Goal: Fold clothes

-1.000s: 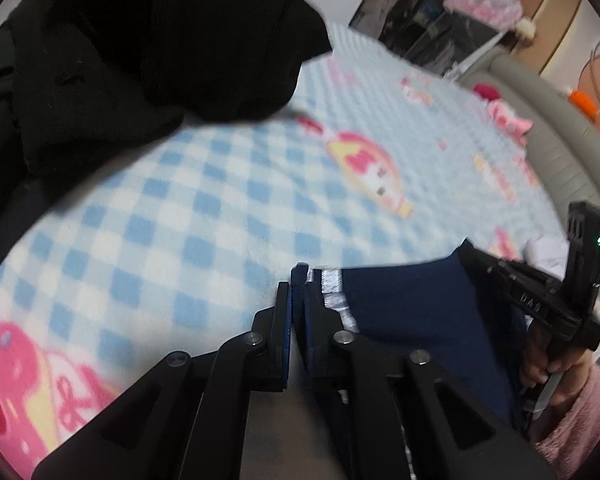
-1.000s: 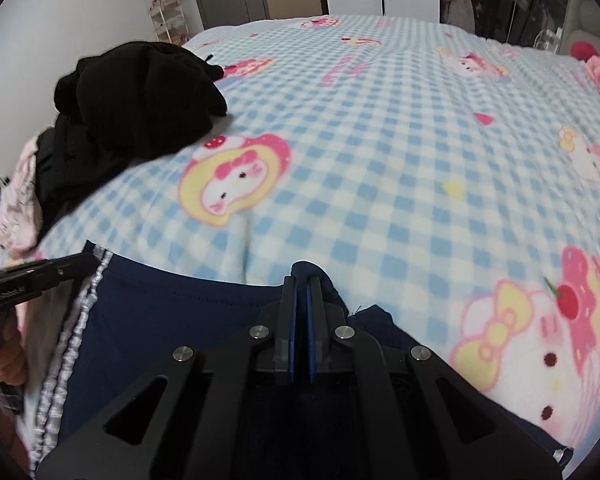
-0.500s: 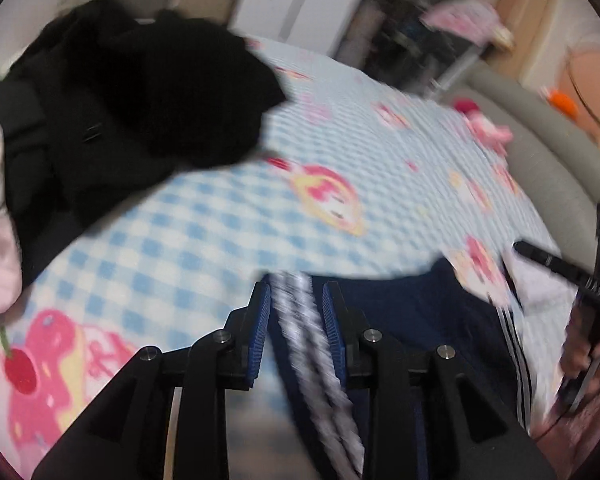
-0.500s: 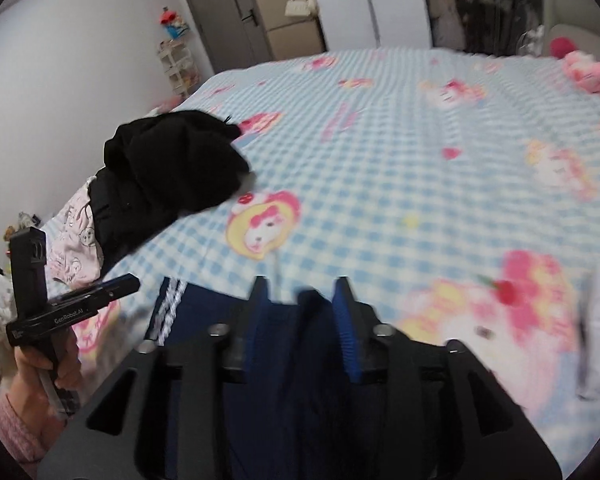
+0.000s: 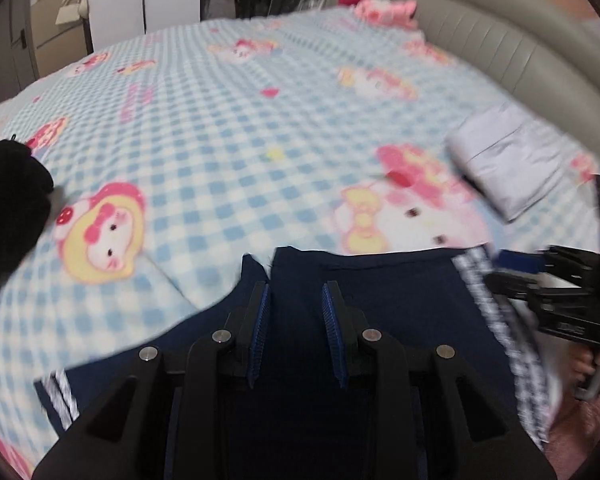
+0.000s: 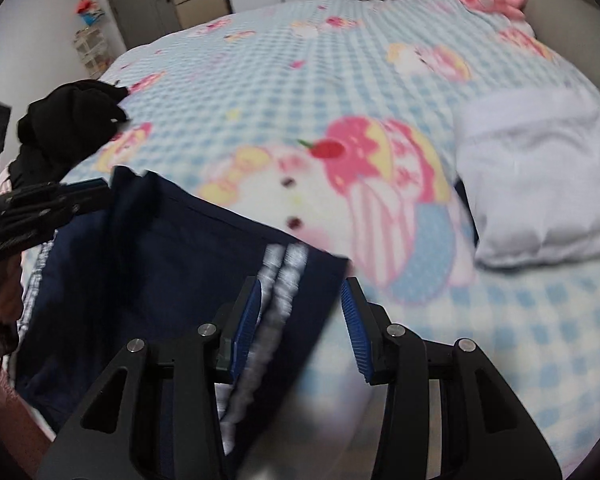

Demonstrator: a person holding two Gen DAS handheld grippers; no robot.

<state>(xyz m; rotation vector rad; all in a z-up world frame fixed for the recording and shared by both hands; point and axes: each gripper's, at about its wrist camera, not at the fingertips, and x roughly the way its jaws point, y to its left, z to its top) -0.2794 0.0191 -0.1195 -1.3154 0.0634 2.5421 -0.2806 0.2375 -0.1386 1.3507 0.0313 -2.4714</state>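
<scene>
The left gripper (image 5: 294, 304) stands open, jaws moderately apart, over the navy trousers (image 5: 380, 300) lying on the checked blanket (image 5: 228, 152) at 6 o'clock; the right gripper (image 6: 300, 300) is open wider, its jaws straddling the trousers' white-striped edge (image 6: 280, 280), gripping nothing; a folded white garment (image 6: 540, 176) lies at 3 o'clock, black clothes (image 6: 68, 108) at 10 o'clock.

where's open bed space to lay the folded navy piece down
Widest bare blanket: the middle, between the black clothes pile and the folded white garment, beyond the navy garment. Crowded: near edge, with both open grippers, left, right.
</scene>
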